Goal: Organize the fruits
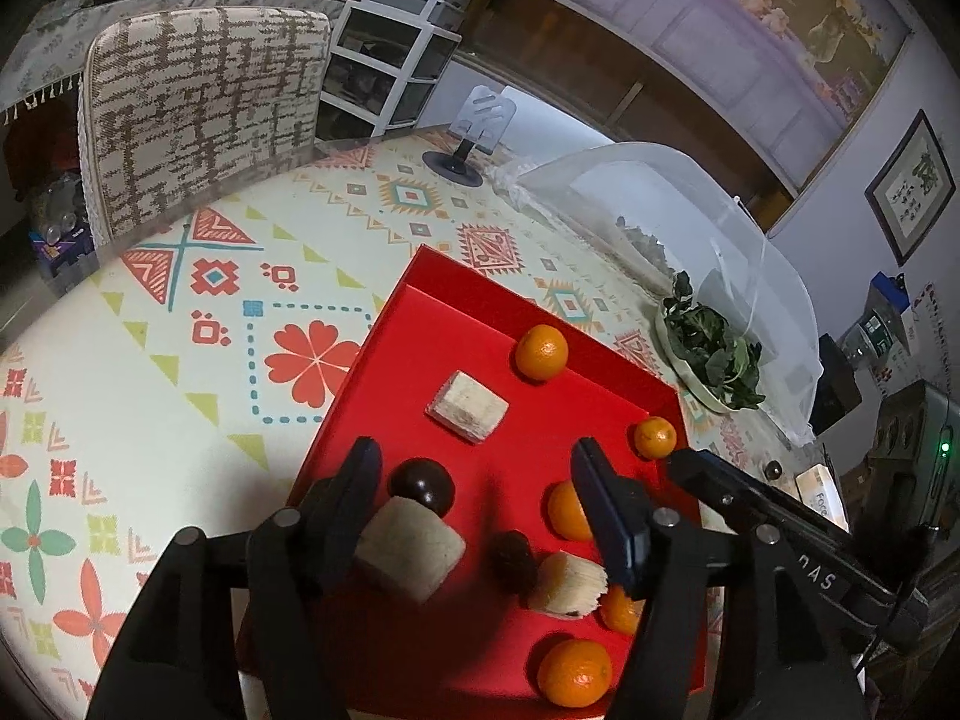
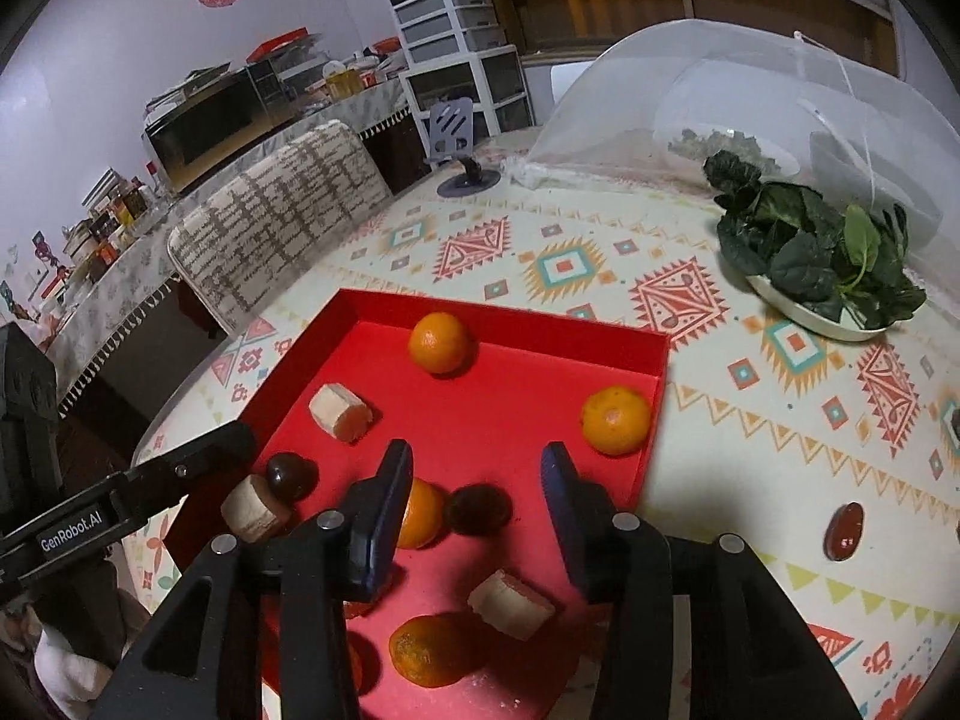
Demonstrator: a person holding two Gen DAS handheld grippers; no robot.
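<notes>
Right now both grippers hang over the red tray (image 1: 420,324) on the patterned worktop (image 1: 180,360), and both stand wide open, holding nothing. Left gripper (image 1: 474,468) sits above a dark round fruit (image 1: 422,485) that touches a pale cut chunk (image 1: 411,546). Right gripper (image 2: 477,468) frames another dark fruit (image 2: 480,509) just beside an orange (image 2: 420,513) half hidden by its left finger. More oranges (image 2: 439,342) and pale chunks (image 2: 339,411) lie scattered across the tray. One reddish-brown fruit (image 2: 843,531) lies alone on the worktop, well apart from the tray. A plate of greens (image 2: 822,267) sits by the mesh cover (image 2: 750,96).
</notes>
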